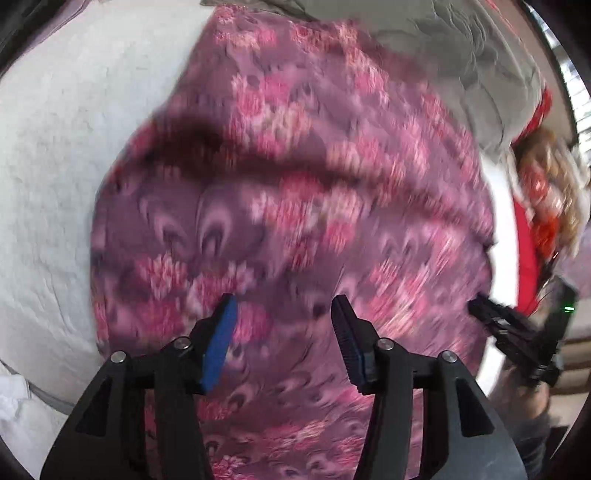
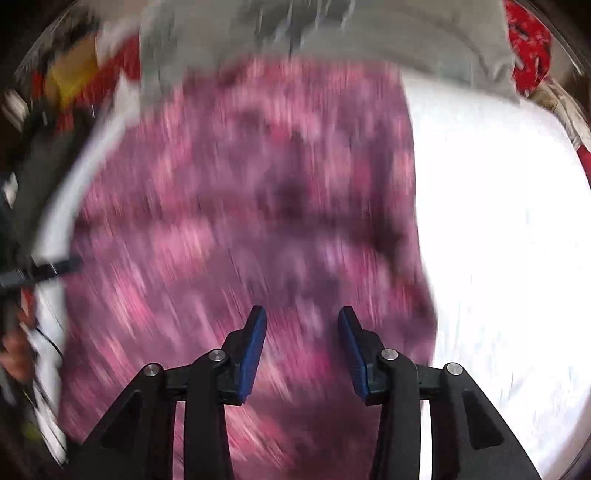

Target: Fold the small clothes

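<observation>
Both claws, left claw [image 1: 284, 314] and right claw [image 2: 303, 325], released over the pink floral garment [image 1: 295, 192], 1 fold apparently laid, more left.

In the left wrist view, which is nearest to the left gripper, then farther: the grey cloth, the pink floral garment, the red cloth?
From the left gripper:
1. Pink floral garment, directly beneath the fingers.
2. Red cloth, far right.
3. Grey cloth, top right.

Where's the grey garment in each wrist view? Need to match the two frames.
Left wrist: grey garment along the top edge, centre to upper right, beyond the pink floral cloth.
Right wrist: grey garment across the top, beyond the same cloth.
Shared landmark: the white surface under both.
</observation>
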### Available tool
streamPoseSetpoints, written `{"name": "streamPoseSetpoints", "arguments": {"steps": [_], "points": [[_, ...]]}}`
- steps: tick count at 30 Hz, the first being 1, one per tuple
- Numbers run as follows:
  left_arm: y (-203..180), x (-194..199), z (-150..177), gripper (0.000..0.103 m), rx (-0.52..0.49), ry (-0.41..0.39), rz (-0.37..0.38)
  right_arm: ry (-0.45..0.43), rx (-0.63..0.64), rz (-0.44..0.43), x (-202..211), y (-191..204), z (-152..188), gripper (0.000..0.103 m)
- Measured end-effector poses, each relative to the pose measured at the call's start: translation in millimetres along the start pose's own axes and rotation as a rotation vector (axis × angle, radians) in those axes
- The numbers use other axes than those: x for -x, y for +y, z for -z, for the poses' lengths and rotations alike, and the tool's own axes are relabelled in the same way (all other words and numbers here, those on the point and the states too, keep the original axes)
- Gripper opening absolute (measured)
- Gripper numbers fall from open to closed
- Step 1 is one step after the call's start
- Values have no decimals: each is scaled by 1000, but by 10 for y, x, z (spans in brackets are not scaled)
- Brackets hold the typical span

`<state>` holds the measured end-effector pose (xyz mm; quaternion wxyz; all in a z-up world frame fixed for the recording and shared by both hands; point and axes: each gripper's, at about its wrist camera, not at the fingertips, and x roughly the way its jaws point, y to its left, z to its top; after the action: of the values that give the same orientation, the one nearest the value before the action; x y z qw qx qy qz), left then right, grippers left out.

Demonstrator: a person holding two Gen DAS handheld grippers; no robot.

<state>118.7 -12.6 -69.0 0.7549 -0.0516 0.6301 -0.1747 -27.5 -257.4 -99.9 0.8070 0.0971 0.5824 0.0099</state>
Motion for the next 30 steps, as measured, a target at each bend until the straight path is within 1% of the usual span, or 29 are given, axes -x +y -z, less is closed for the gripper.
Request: {"name": "streamPoseSetpoints", "arguments": {"steps": [2,5,7,9,12,13,15,16,17,19,21,23,25,26,28,30], "points": [[-75,57,101,55,-37,-2,-34,-37,27,3,80,-15,223,45],[-44,112,273,55,-59,51,-33,-32,-31,-35,221,-123,476,46],[-6,173,385,55,-59,72,-28,-24,-54,-38,223,-135,647,46],[127,262,514,55,-49,102,-24,-23,-85,-22,312,-240,845,46],[344,366,705,55,-24,143,-21,-29,-148,-34,475,-401,1173,47],[366,372,770,55,-15,151,-29,-23,-172,-28,519,-488,1329,49],[537,451,920,55,5,166,-46,-16,-208,-24,528,-581,1470,49],[626,491,982,55,15,168,-53,-15,-242,-33,546,-671,1624,49],[714,538,1038,55,29,174,-62,-16,-264,-43,532,-695,1694,49],[909,615,1177,55,73,190,-53,-25,-317,-88,516,-792,1925,50],[1035,638,1296,55,114,209,-22,-24,-355,-141,451,-850,2076,51],[1125,645,1414,55,149,235,33,-25,-395,-196,370,-910,2208,52],[1167,642,1528,55,174,261,101,-51,-448,-264,313,-988,2317,53],[1172,645,1576,55,179,270,125,-80,-486,-318,298,-1032,2357,58],[1112,691,1656,58,154,265,129,-112,-523,-389,277,-1069,2399,66],[978,676,1673,60,122,269,127,-114,-515,-430,245,-1062,2429,66]]}}
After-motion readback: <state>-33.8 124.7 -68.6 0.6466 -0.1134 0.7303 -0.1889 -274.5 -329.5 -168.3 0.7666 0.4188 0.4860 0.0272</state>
